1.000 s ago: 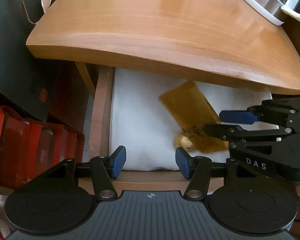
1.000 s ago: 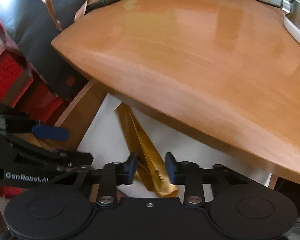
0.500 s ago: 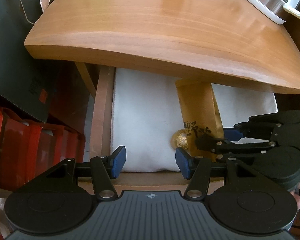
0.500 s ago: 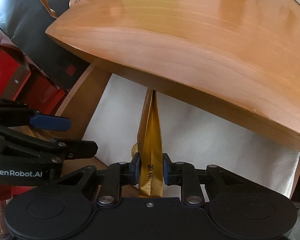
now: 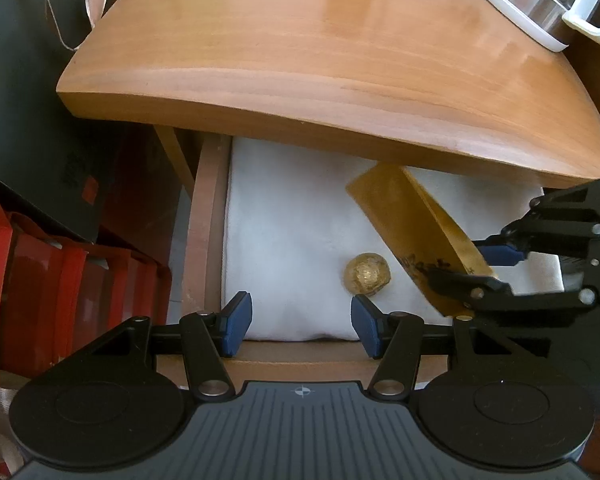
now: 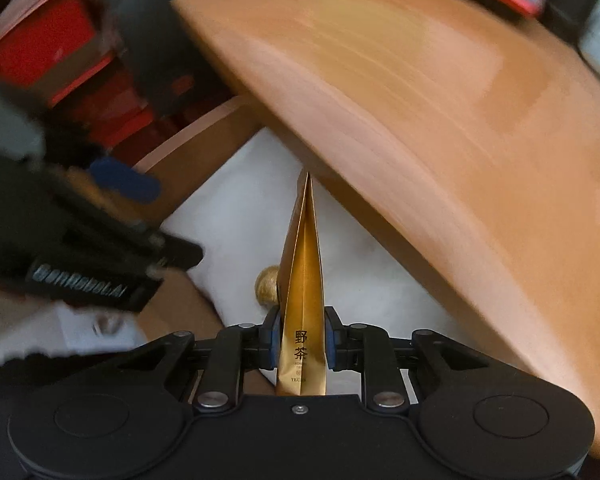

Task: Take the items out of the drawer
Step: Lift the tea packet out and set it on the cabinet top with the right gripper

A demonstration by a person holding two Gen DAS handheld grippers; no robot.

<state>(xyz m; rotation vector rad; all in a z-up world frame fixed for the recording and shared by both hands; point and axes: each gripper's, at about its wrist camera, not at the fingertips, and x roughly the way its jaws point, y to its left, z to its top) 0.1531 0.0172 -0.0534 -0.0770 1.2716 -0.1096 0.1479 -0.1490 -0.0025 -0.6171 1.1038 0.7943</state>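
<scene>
Open drawer beneath a wooden tabletop, with two hand-held grippers over it.

The wooden tabletop (image 5: 340, 60) overhangs the drawer (image 5: 204, 240), whose floor is covered by a white liner (image 5: 292, 240); a kettle (image 5: 548, 4) stands at the top's far right corner, and red bags (image 5: 60, 280) sit left of the drawer. The left gripper (image 5: 302, 322) hangs over the drawer's front edge, its blue pads spread wide with nothing between them. The right gripper (image 6: 302, 338) has its pads pressed against both sides of a gold tea packet (image 6: 302, 300), held on edge and raised off the liner, its far end near the tabletop's underside. A small gold foil ball (image 5: 367, 278) lies on the liner, just left of the packet.
</scene>
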